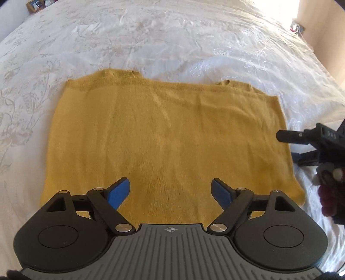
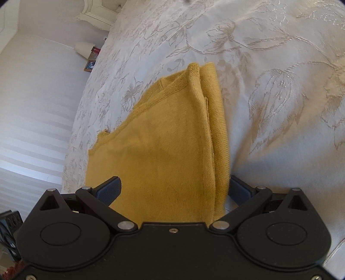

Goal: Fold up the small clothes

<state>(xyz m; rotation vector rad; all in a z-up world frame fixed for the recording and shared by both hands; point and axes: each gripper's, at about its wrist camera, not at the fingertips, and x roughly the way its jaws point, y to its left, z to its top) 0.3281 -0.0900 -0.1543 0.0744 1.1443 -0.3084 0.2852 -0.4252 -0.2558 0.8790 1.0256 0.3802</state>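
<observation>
A mustard-yellow knit garment (image 1: 168,137) lies flat in a rough rectangle on the white bedspread (image 1: 151,43). My left gripper (image 1: 170,193) is open, hovering over the garment's near edge, with nothing between its blue pads. My right gripper (image 1: 286,144) shows at the garment's right edge, jaws apart. In the right wrist view the garment (image 2: 168,150) runs between the open fingers of my right gripper (image 2: 174,189); its folded side edge (image 2: 217,120) covers much of the right finger. The fingers stand wide apart around the cloth, not closed on it.
The embroidered white bedspread (image 2: 269,64) surrounds the garment. A bedside stand with a lamp (image 2: 83,49) and small items is past the bed's far edge. Picture frames (image 1: 36,4) sit at the far left corner. A wall socket (image 1: 297,27) is at the right.
</observation>
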